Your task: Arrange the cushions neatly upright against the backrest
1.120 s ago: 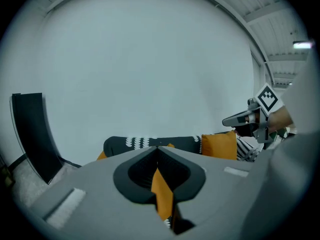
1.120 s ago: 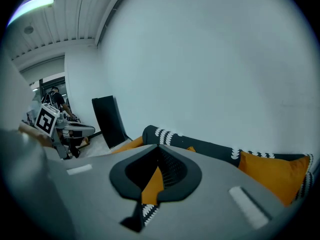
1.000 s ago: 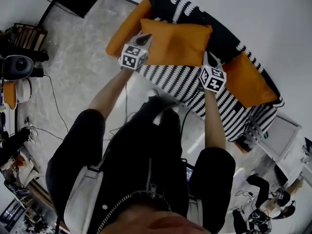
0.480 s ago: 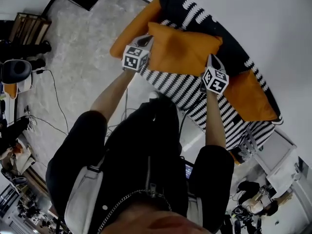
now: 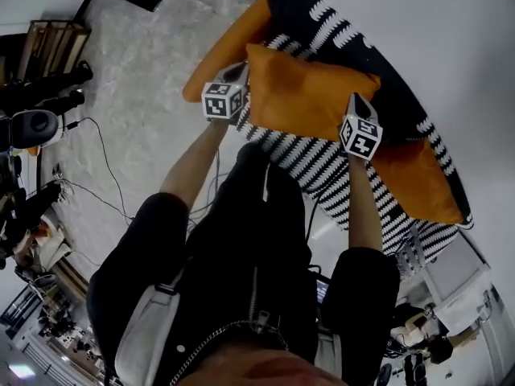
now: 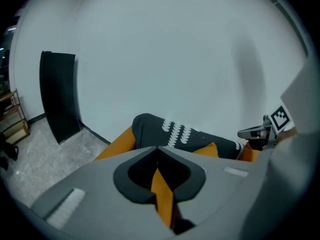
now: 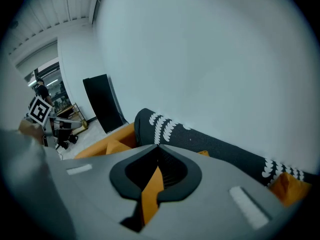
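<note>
I hold an orange cushion (image 5: 310,91) by its two side edges over a black-and-white striped sofa (image 5: 322,155). My left gripper (image 5: 244,77) is shut on the cushion's left edge, and orange fabric (image 6: 161,189) is pinched between its jaws. At the cushion's right edge my right gripper (image 5: 354,103) is shut too, with orange fabric (image 7: 150,189) in its jaws. The dark backrest (image 5: 378,63) runs right behind the cushion. A second orange cushion (image 5: 216,51) leans at the sofa's left end. A third orange cushion (image 5: 418,179) lies on the seat at the right.
Cables (image 5: 105,183) trail over the grey floor left of the sofa. A black panel (image 6: 59,101) leans on the white wall, with a wooden rack (image 5: 48,43) beyond it. A white cabinet (image 5: 463,284) stands at the sofa's right end.
Both grippers have carried the cushion down and closer to the backrest. Their grip on its two edges is unchanged.
</note>
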`<control>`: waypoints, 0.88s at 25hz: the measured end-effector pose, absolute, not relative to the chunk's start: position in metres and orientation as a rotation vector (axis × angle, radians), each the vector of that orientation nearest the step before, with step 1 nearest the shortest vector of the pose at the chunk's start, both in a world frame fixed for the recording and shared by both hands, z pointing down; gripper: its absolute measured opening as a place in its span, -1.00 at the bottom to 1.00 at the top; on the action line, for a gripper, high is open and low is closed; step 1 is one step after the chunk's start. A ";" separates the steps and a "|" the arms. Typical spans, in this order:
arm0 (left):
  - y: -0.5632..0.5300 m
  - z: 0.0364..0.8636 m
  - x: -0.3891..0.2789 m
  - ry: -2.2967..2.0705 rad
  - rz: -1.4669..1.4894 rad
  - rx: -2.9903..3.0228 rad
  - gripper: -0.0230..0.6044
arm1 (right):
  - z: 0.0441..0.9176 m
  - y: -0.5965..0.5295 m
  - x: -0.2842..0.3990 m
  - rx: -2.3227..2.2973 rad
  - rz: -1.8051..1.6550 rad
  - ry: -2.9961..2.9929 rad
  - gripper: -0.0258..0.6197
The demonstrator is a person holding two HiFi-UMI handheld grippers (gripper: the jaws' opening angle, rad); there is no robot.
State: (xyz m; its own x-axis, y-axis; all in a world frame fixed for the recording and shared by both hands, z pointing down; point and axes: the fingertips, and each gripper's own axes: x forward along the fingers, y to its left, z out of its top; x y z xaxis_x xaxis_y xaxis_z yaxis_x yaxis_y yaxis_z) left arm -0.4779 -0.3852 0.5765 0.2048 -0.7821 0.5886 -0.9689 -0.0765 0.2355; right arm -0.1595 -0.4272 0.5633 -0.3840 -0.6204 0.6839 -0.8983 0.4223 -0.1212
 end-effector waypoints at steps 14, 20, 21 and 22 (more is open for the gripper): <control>-0.455 0.673 -0.522 -1.618 0.481 1.818 -0.51 | 0.634 -0.505 -0.114 1.454 0.651 -1.887 -0.62; -0.476 0.716 -0.523 -1.550 0.510 1.777 -0.10 | 0.667 -0.535 -0.068 1.510 0.618 -1.715 -0.39; -0.477 0.723 -0.529 -1.538 0.521 1.773 -0.07 | 0.674 -0.537 -0.069 1.507 0.626 -1.697 -0.39; -0.477 0.729 -0.532 -1.526 0.531 1.768 -0.06 | 0.681 -0.537 -0.068 1.500 0.635 -1.682 -0.38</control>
